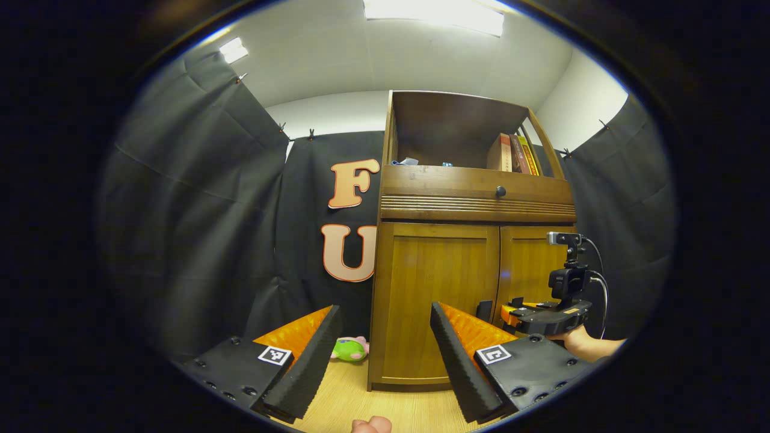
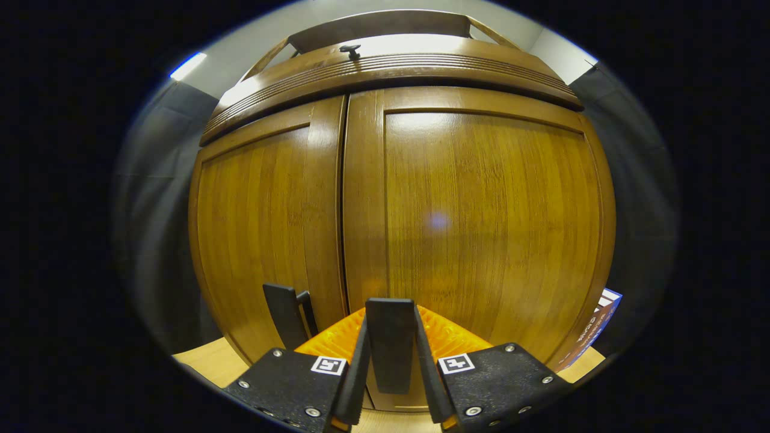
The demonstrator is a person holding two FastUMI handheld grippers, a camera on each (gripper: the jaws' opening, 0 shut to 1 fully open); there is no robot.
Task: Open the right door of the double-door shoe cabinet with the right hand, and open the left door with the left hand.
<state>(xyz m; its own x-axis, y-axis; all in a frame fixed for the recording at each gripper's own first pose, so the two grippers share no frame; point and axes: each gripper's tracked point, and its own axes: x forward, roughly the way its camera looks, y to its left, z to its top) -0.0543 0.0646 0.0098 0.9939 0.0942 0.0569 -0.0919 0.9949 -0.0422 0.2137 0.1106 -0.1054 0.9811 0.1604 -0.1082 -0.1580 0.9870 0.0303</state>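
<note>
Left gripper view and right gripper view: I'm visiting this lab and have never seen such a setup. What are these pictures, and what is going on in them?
There is no robot here. A person holds a hand-held gripper, a two-finger clamp with its own fisheye camera, in each hand. Each picture looks forward along one clamp's fingers.

In the left gripper view, the left hand-held gripper is open and holds nothing. It faces a wooden shoe cabinet with both doors closed. A green plush toy lies on the floor beside the cabinet, and books stand on its open shelf. At the right of that view, a hand holds the right hand-held gripper at the cabinet's front.

The right gripper view is close up: its fingers are closed on the right door's handle. The left door's handle stands free beside it.
</note>
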